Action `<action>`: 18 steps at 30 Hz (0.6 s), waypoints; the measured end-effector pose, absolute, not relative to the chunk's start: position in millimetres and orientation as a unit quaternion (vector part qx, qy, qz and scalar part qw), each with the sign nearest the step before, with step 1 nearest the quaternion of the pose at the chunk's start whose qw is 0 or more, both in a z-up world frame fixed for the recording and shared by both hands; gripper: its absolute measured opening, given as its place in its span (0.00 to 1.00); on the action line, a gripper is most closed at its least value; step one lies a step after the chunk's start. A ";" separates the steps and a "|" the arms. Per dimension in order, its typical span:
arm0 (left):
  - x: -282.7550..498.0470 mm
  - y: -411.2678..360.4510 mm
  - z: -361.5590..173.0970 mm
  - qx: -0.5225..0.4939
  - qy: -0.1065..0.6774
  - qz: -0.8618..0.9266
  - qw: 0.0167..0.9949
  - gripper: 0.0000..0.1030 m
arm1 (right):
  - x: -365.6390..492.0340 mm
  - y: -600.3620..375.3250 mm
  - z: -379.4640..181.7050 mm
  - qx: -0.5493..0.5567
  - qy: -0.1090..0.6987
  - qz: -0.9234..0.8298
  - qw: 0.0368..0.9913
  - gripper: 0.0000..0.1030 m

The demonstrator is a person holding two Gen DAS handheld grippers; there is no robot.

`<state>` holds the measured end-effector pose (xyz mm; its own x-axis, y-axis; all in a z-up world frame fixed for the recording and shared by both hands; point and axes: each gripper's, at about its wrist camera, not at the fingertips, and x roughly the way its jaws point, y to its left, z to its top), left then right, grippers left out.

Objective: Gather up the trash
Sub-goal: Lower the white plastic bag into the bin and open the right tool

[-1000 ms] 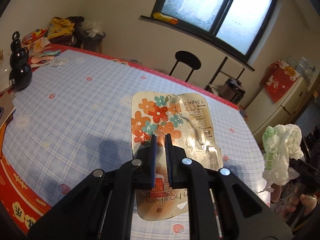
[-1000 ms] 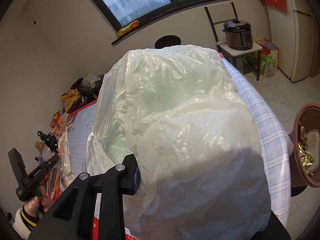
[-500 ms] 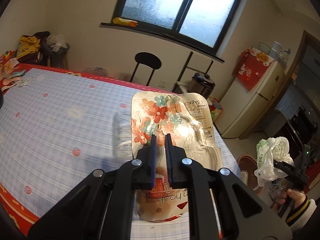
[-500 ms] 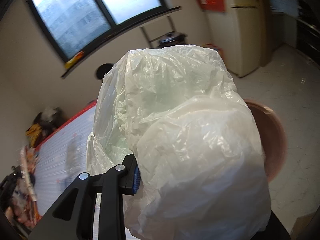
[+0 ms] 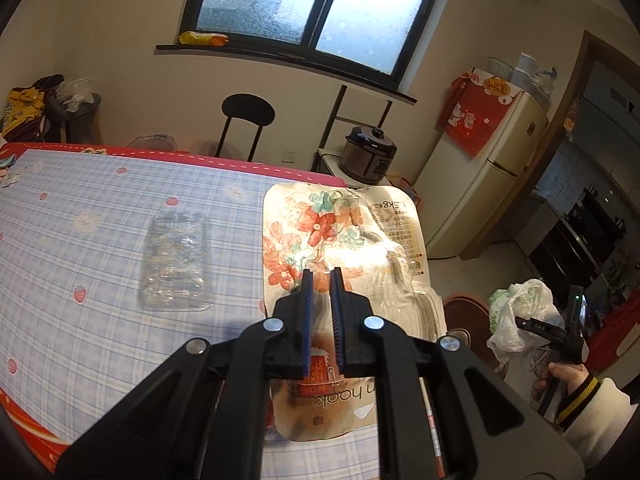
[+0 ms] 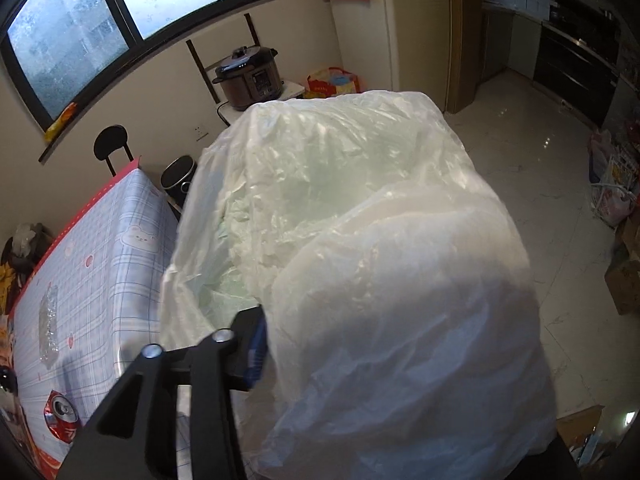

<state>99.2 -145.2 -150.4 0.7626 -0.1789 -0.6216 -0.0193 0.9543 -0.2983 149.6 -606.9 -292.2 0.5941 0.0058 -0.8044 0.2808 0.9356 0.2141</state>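
Observation:
My left gripper is shut on a flat flowered package, holding it out over the right end of the checked table. A white plastic bag fills the right wrist view and drapes over my right gripper. Its jaws are opening with the bag still between them. Only its left finger shows there, set slightly off the plastic. In the left wrist view the right gripper and its bag hang beside a brown bin on the floor.
A crumpled clear plastic pack lies on the table, and a red can stands near its edge. Past the table are a black chair, a pressure cooker and a cream fridge. A person's sleeved hand holds the right gripper.
Both hands have swung toward the table's right end and the floor. The clear pack has come into the left view. The right gripper's visible finger has spread outward from the bag.

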 end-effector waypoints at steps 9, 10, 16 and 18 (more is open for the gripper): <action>116.4 -188.0 -150.3 -0.120 0.349 -0.079 0.926 0.12 | 153.3 -621.9 -271.7 0.195 0.408 -0.066 0.890 0.92; 118.6 -193.4 -149.8 -0.116 0.349 -0.084 0.926 0.12 | 151.1 -624.6 -267.9 0.202 0.403 -0.066 0.890 0.93; 133.2 -221.8 -147.1 -0.099 0.352 -0.120 0.923 0.12 | 125.2 -636.2 -247.2 0.227 0.372 -0.076 0.897 0.95; 139.6 -234.4 -147.5 -0.095 0.354 -0.137 0.920 0.12 | 116.8 -638.4 -243.8 0.234 0.372 -0.078 0.895 0.95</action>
